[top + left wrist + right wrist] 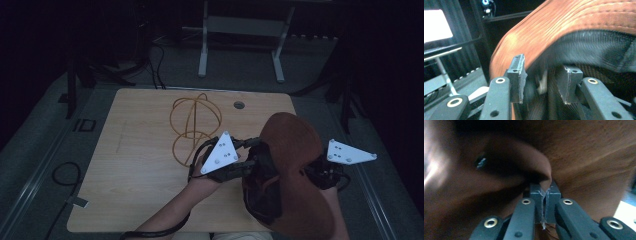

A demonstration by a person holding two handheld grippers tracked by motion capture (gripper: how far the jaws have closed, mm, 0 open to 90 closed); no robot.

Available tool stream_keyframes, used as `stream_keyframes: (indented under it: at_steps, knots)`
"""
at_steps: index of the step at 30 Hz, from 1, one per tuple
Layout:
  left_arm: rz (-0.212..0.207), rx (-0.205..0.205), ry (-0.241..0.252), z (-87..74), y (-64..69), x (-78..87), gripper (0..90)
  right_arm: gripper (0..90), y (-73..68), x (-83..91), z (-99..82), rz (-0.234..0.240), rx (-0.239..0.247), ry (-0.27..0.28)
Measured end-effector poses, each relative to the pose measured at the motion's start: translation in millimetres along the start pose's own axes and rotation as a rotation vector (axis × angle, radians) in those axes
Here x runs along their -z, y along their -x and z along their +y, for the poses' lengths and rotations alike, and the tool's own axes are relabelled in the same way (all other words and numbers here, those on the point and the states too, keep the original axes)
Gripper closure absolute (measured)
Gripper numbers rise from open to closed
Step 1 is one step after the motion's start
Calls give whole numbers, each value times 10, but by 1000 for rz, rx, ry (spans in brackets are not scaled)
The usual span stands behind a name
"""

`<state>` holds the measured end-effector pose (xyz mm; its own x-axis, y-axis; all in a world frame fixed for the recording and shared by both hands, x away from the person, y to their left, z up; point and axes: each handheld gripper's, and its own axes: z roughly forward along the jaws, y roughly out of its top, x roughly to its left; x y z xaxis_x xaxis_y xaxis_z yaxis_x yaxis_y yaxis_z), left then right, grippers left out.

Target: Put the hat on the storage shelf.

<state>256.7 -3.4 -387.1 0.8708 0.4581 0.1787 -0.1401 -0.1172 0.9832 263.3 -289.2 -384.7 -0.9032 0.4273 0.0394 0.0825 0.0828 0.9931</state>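
Note:
A brown cap point(295, 150) with a dark lining point(599, 47) hangs above the near right of the wooden table point(135, 170), between my two grippers. My left gripper point(245, 167) reaches in at the cap's left side. In the left gripper view its jaws point(542, 82) stand apart, with the dark lining and a small pale tab in the gap and no pad pressing on them. My right gripper point(320, 172) is at the cap's right side. In the right gripper view its jaws point(545, 197) are shut on a fold of the brown fabric point(541, 167).
A tangle of thin orange-yellow hoops point(195, 127) lies on the table beyond the left gripper. A round hole point(239, 105) sits near the table's far edge. A white stand frame point(240, 30) is on the floor behind, and a dark cable point(65, 172) lies left of the table.

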Motion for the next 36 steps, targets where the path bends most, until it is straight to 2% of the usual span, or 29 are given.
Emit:
stream_keyframes:
  at_steps: [2,9,17,19,20,21,22,28,30,31,33,36]
  knots:
    - [14,13,-13,-52,-42,54,607,877,37,21,9,-11,-7,11]
    - [61,18,-48,-188,-97,260,607,877,162,54,68,-77,-20,33]
    - [121,45,-97,-409,-134,629,569,877,297,23,266,-140,-19,55]
    - [147,57,-118,-479,-148,724,537,877,335,-2,322,-143,-24,62]
    - [147,57,-118,-479,-148,724,533,877,335,-2,322,-143,-24,62]
    - [160,71,-131,-548,-159,811,533,877,350,-16,352,-151,-26,64]
    - [165,75,-138,-586,-163,861,520,876,397,-66,432,-159,-18,70]
    - [238,98,-188,-781,-200,1092,431,876,491,-213,563,-179,-18,67]
    - [258,108,-201,-849,-213,1172,421,876,550,-327,622,-183,-27,63]
    - [266,113,-205,-878,-217,1206,421,876,550,-327,622,-183,-27,63]
    - [290,134,-220,-979,-239,1320,409,876,585,-409,652,-185,-31,61]
    - [337,166,-237,-1130,-270,1487,343,876,640,-532,693,-189,-37,55]
